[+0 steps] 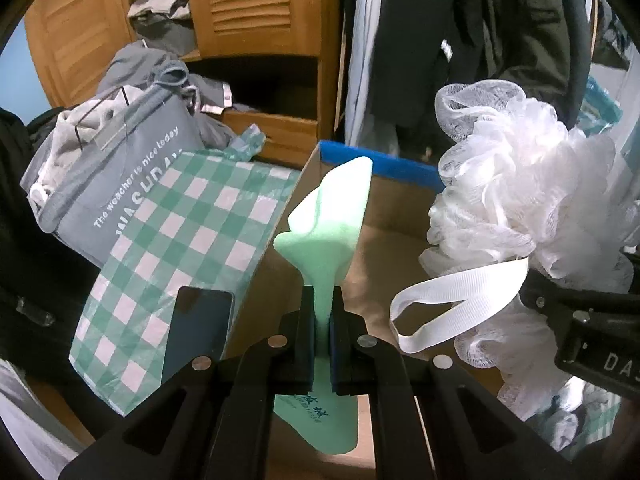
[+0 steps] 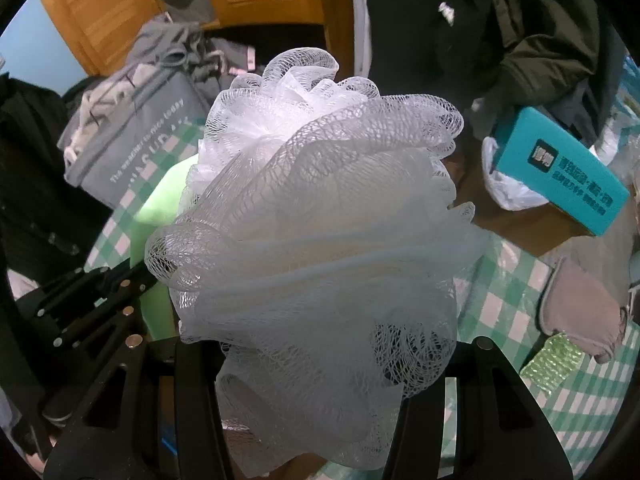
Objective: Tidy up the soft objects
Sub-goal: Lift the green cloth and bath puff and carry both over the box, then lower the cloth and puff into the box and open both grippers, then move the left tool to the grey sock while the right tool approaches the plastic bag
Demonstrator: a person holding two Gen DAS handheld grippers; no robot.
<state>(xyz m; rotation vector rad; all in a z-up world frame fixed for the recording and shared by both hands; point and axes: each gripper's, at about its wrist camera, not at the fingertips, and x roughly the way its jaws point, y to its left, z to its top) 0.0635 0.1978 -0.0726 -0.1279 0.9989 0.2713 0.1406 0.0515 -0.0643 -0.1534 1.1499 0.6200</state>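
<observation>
A: What am I gripping on the left?
B: Left gripper [image 1: 323,312] is pinching a green foam sheet [image 1: 326,220] above the cardboard box [image 1: 384,216].
A: I'm clasping the white loofah [image 2: 316,216] in the right gripper [image 2: 316,364], just beside the foam.

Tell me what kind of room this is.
Likely a bedroom or closet corner: a louvred wooden wardrobe, dark clothes hanging, and a grey laundry bag stuffed with garments.

Mint-green foam sheet [image 1: 326,216] upright; white mesh bath pouf [image 2: 320,216] beside it.
</observation>
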